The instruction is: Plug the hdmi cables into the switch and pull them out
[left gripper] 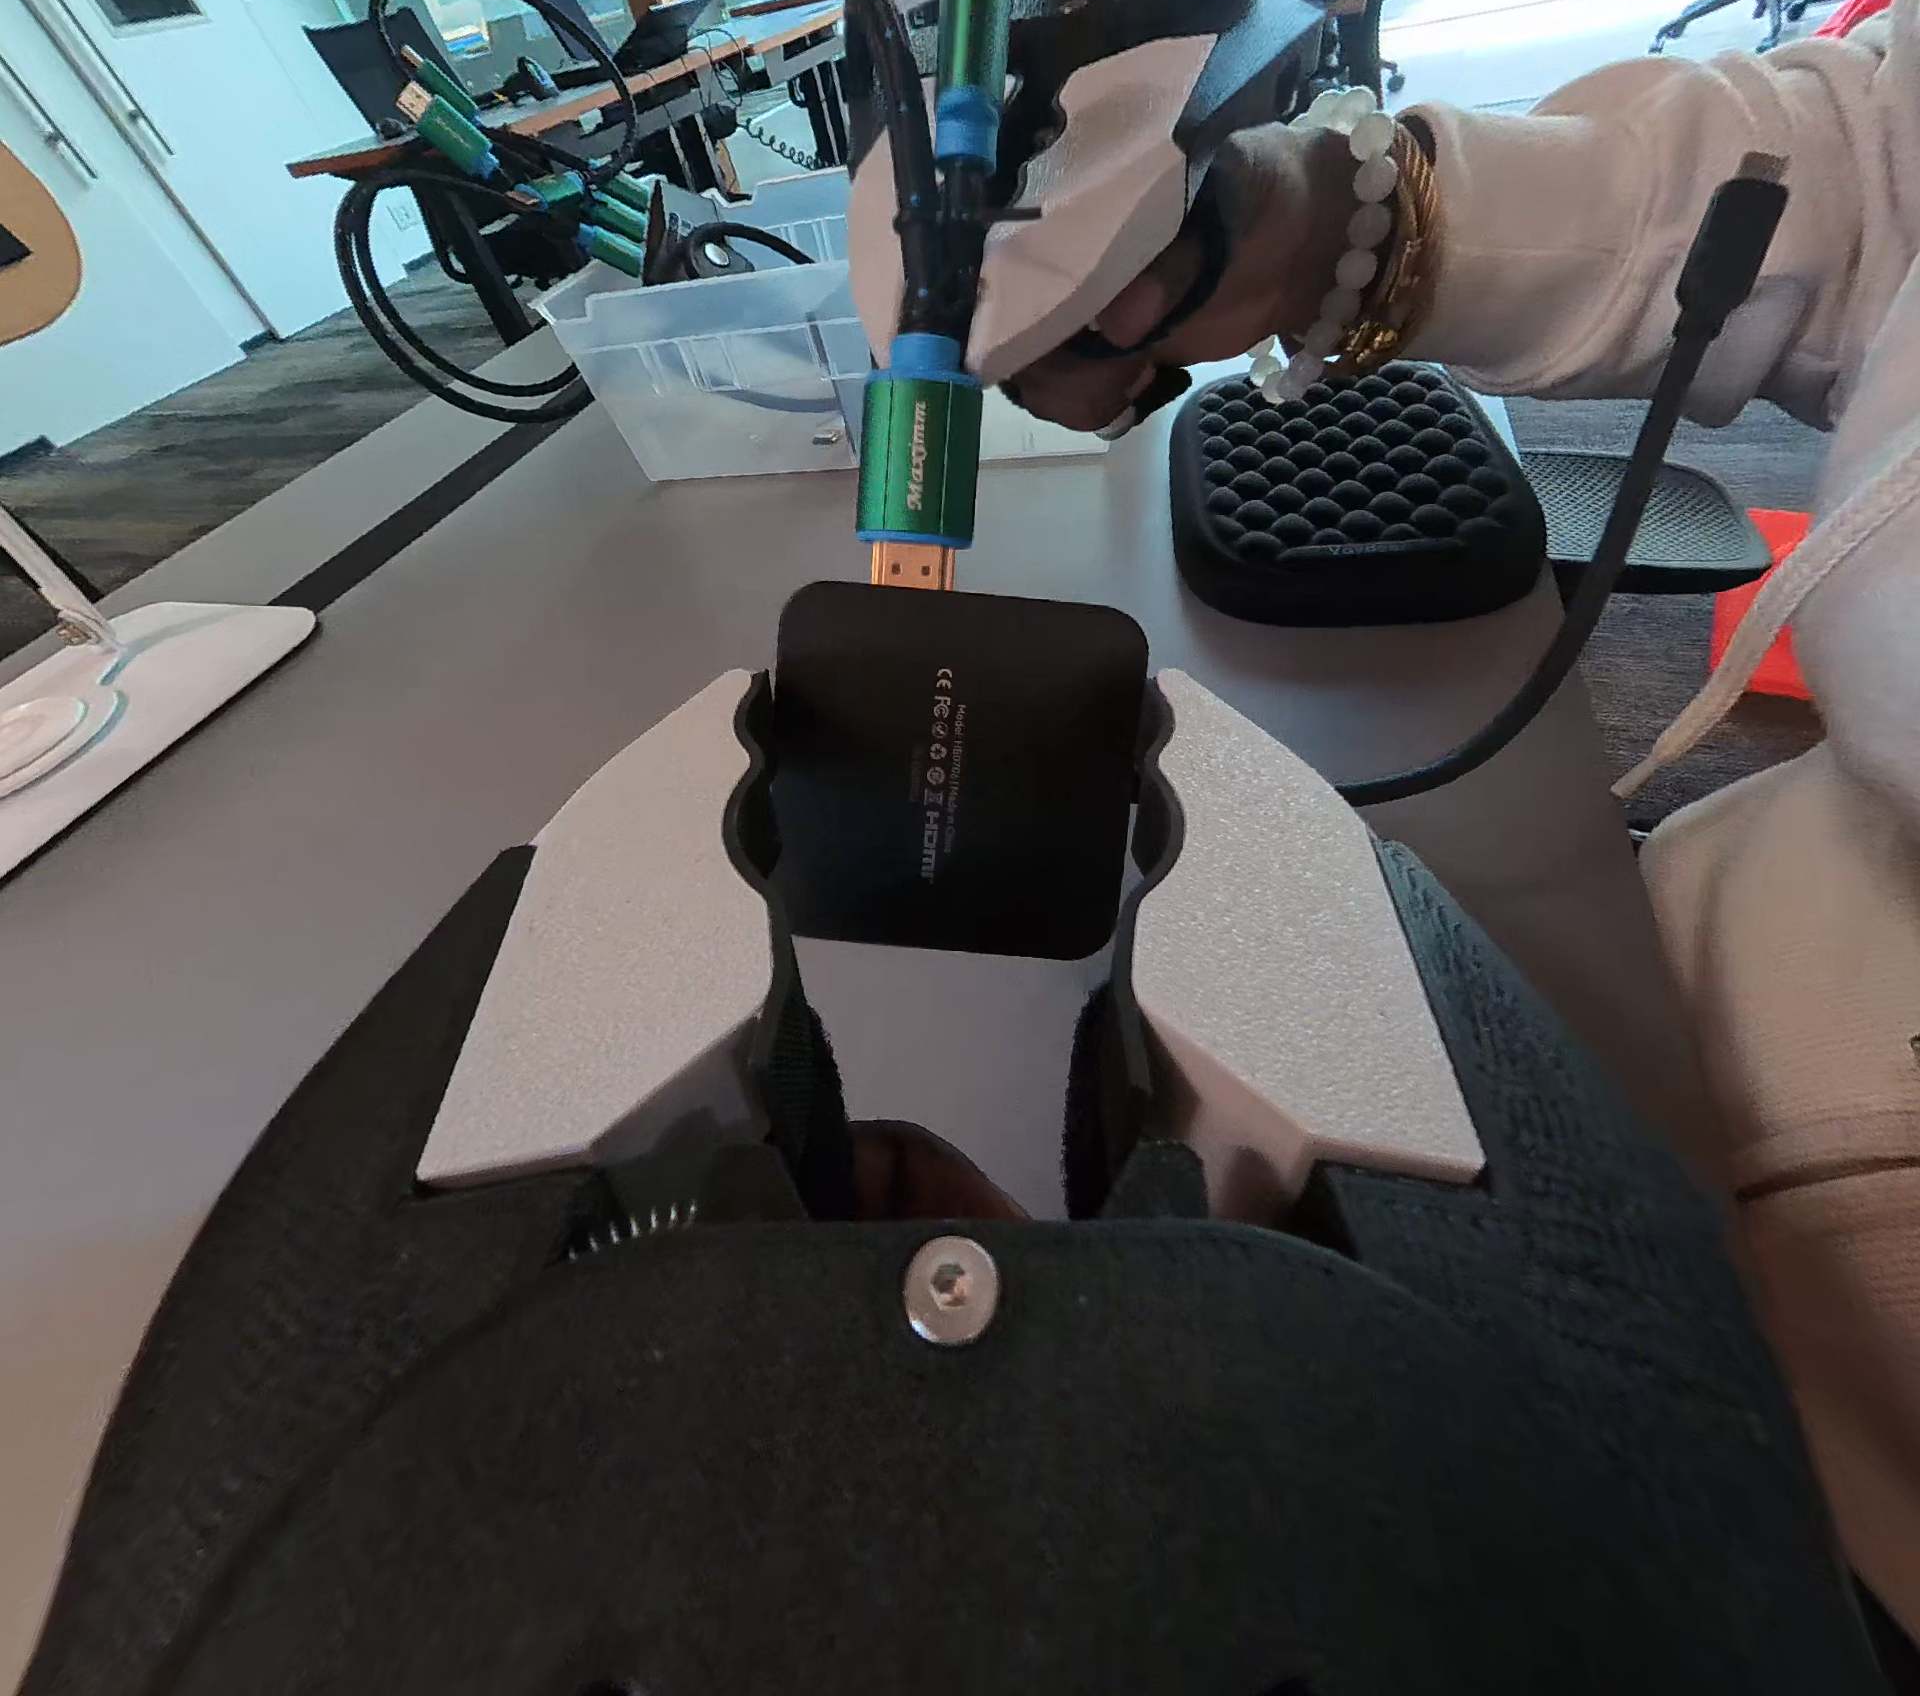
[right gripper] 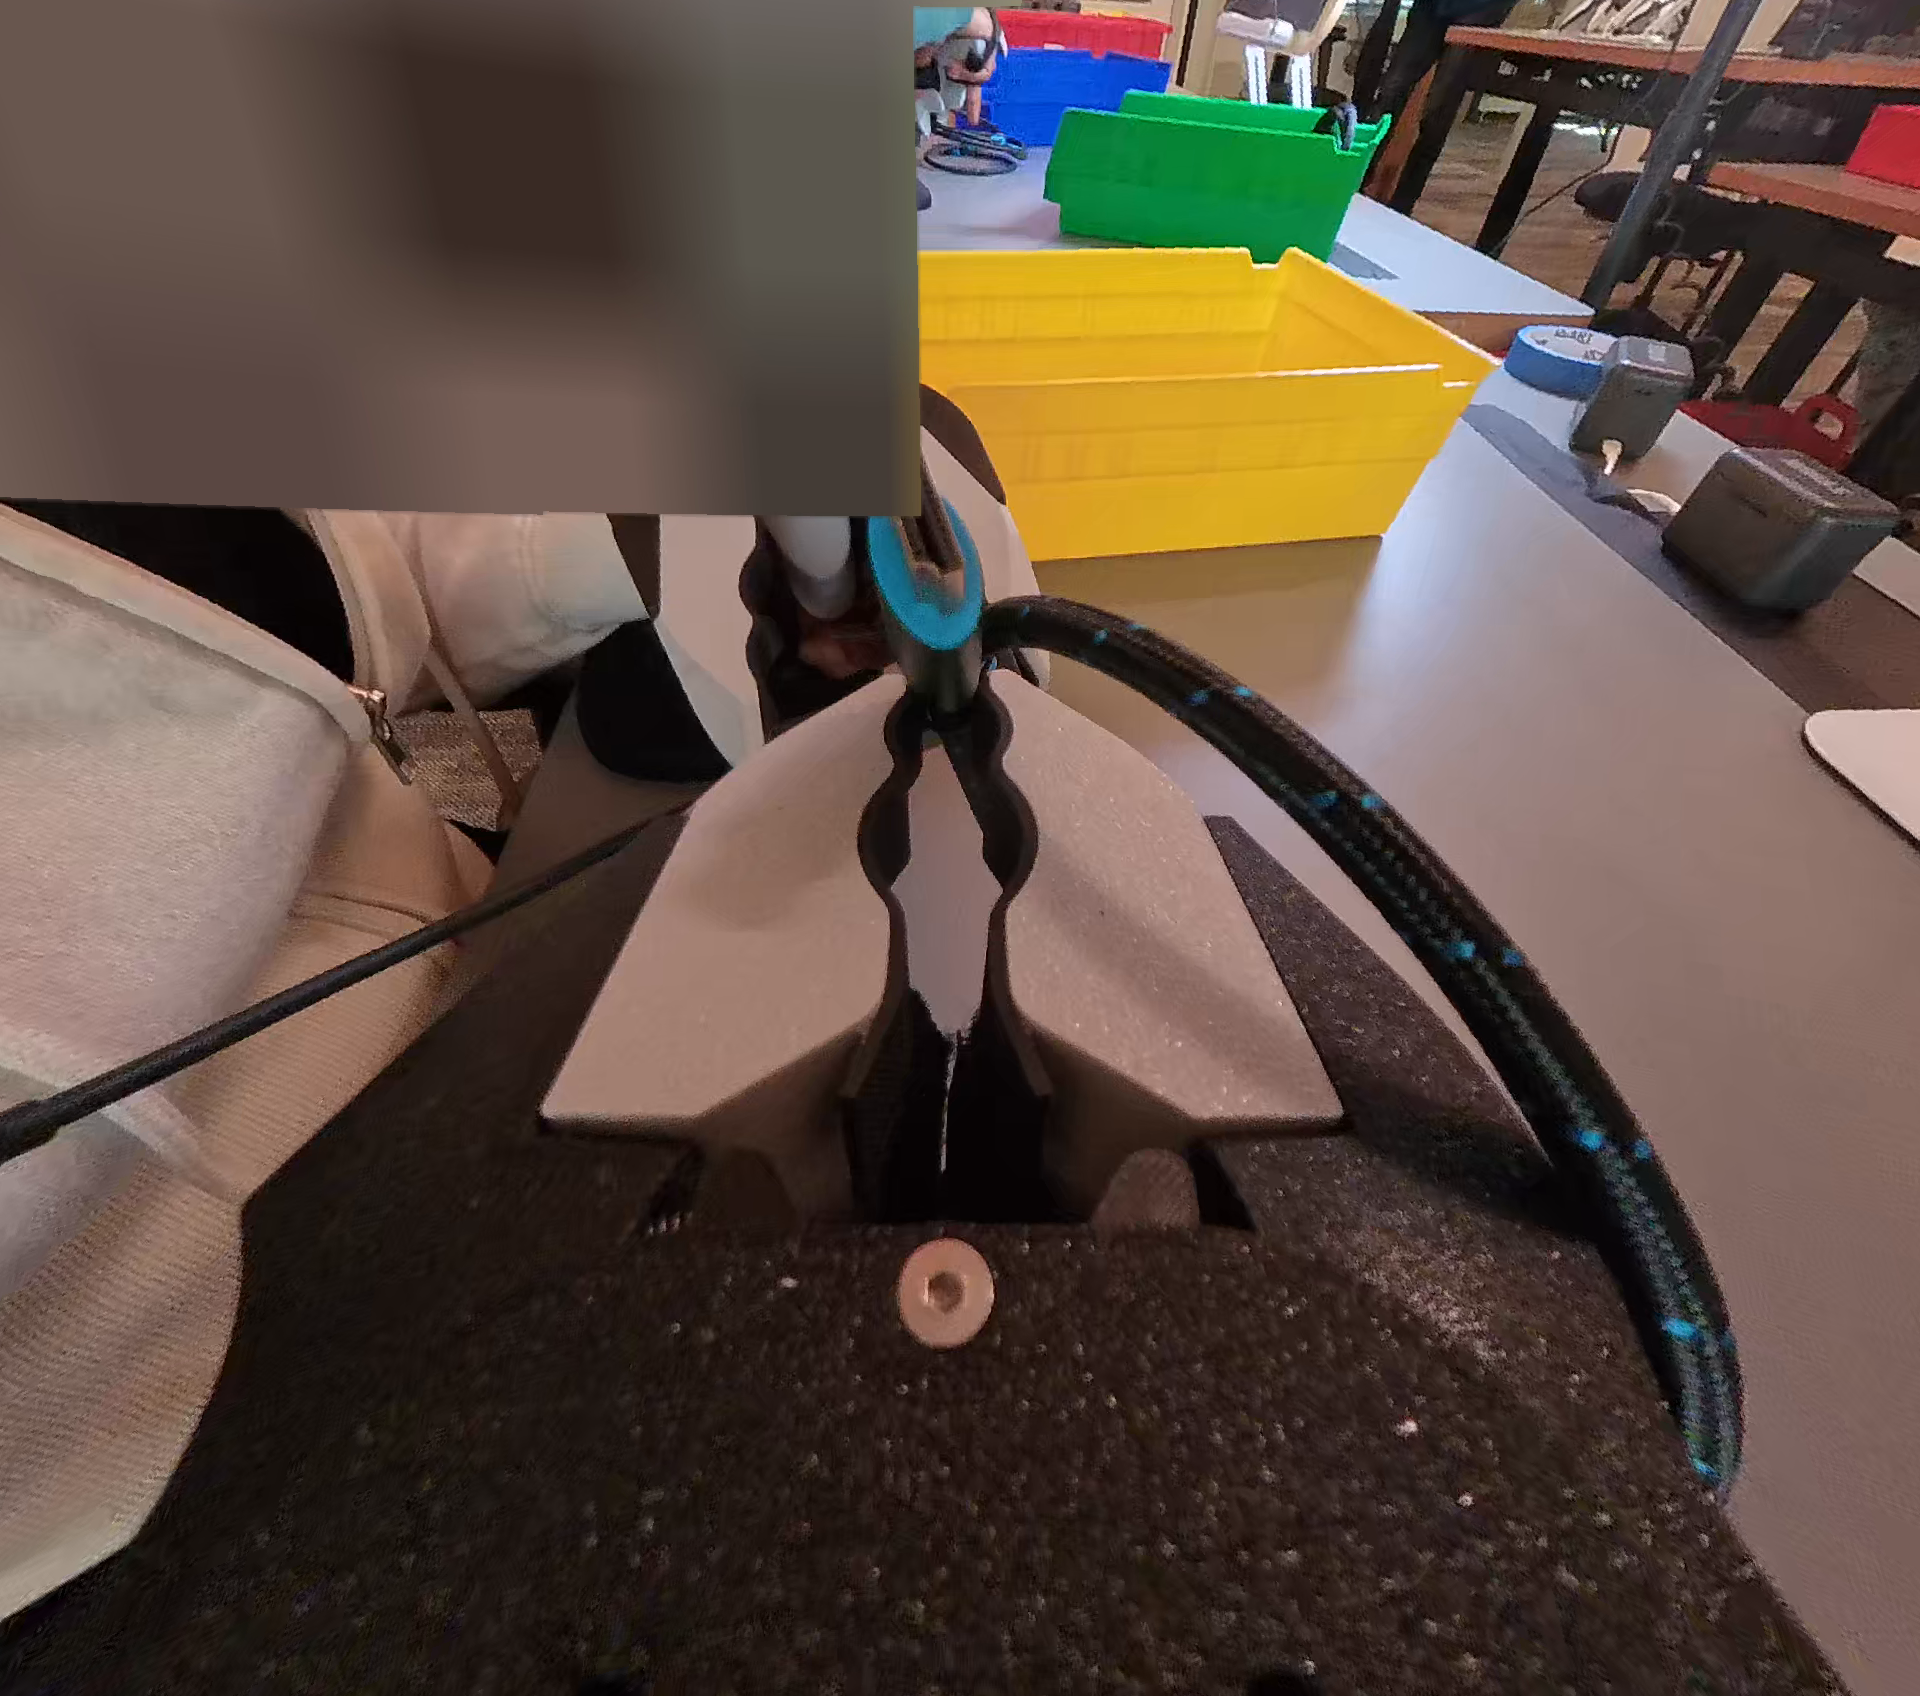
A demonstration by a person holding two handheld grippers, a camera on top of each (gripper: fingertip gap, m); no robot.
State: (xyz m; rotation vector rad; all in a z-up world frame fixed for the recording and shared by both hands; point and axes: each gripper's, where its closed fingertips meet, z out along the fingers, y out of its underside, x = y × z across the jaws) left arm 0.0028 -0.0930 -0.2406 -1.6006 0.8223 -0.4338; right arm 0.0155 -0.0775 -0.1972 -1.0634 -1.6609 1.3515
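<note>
The left gripper [left gripper: 951, 799] is clamped on the black HDMI switch [left gripper: 951, 773], one pad against each side edge, holding it flat just above the grey table [left gripper: 436, 711]. At the far edge of the switch, the gold tip of the green HDMI plug [left gripper: 920, 467] meets the housing; how far it sits in the port cannot be told. The right gripper [left gripper: 940, 264] descends from above and is closed on the braided black cable [left gripper: 935, 254] just behind the plug's blue collar. In the right wrist view, the same gripper [right gripper: 940, 737] pinches the cable neck at its fingertips, and the braided cable [right gripper: 1455, 950] loops away to the right and back past the gripper body. A thin black lead [left gripper: 1621, 524] rises beside the person's cream sleeve [left gripper: 1621, 233]. Beyond the switch lies a black textured pad [left gripper: 1351, 483]. Farther back stands a clear bin [left gripper: 717, 358] with more green-ended cables [left gripper: 499, 160] looped above it. The right wrist view shows a yellow bin [right gripper: 1195, 441] on the table, then a green bin [right gripper: 1195, 181] behind it.
</note>
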